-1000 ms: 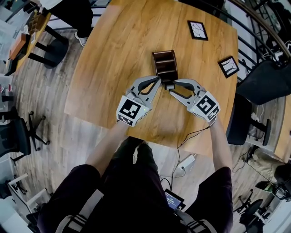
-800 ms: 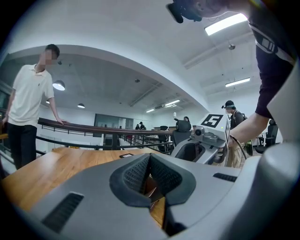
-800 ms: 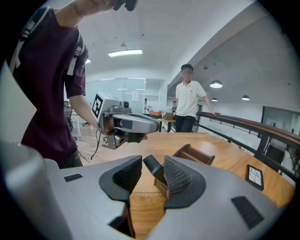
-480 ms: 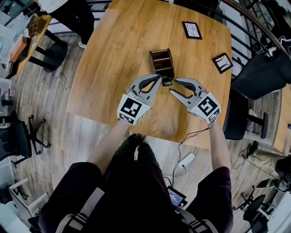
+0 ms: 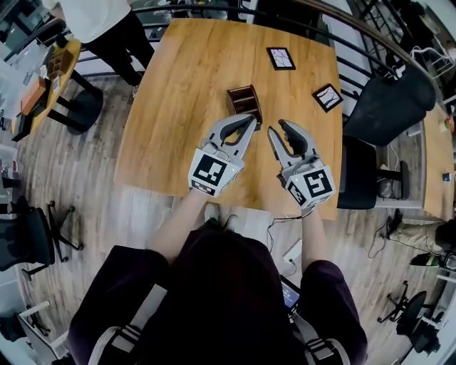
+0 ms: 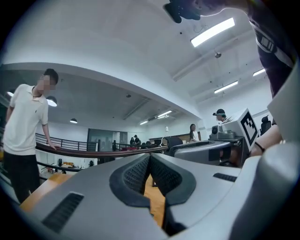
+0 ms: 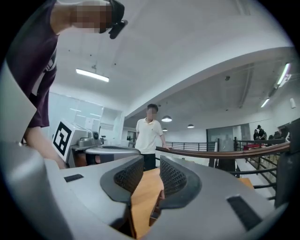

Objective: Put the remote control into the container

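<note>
The wooden desk (image 5: 178, 78) is filling the middle of the head view, with a person in a white shirt (image 5: 107, 21) standing at its far left corner and a black chair (image 5: 388, 107) sitting at its right side. The left gripper (image 5: 249, 118) is hovering with its tips just at the near edge of the container; its jaws are pressing together at the tips and are gripping nothing. The right gripper (image 5: 277, 128) is hovering just beside it, its jaws standing a little apart with only bare desk showing between them. The dark brown container (image 5: 244, 102) is standing upright near the desk's middle. No view is showing where the remote control is lying. Two black-framed square tiles (image 5: 281, 58) are lying well beyond the container, toward the far right corner.
</note>
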Demonstrator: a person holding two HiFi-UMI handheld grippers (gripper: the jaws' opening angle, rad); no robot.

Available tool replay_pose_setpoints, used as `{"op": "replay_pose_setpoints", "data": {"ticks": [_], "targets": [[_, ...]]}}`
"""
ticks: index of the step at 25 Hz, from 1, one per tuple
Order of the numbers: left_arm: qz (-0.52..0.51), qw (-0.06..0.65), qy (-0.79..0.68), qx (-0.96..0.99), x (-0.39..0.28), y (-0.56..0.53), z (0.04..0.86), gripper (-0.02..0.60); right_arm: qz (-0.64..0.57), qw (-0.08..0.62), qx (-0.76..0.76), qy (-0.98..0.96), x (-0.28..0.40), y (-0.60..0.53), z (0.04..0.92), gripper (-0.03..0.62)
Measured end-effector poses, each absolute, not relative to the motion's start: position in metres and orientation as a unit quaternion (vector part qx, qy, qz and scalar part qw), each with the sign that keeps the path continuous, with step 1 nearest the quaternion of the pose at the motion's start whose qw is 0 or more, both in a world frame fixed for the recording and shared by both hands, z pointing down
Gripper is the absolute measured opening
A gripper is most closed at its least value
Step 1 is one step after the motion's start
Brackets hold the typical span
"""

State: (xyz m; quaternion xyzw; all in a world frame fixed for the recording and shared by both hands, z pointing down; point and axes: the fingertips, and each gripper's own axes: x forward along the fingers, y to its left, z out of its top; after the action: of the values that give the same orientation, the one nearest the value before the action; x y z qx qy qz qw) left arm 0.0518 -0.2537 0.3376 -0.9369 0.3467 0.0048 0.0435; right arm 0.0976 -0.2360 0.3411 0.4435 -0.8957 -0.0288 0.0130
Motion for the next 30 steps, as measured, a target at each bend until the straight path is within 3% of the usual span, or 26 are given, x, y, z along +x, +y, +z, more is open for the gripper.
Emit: {"op": "replay_pose_setpoints", "data": {"ticks": [3,7,30], "targets": [[0.008,0.062,0.337,-0.939,0.056,-0.23,0.325,0.011,-0.024,-0.031,0.471,-0.881,0.097,-0.215,0.328,0.061],[0.015,0.07,0.332,-0.941,0.054,-0.219,0.317,0.011,-0.022,-0.061,0.502,-0.862,0.096,-0.203,0.322,0.018],[0.009,0.068,0.327,-0.943,0.05,-0.207,0.324,0.011,-0.008,-0.065,0.537,-0.841,0.1,-0.196,0.329,0.017]]}}
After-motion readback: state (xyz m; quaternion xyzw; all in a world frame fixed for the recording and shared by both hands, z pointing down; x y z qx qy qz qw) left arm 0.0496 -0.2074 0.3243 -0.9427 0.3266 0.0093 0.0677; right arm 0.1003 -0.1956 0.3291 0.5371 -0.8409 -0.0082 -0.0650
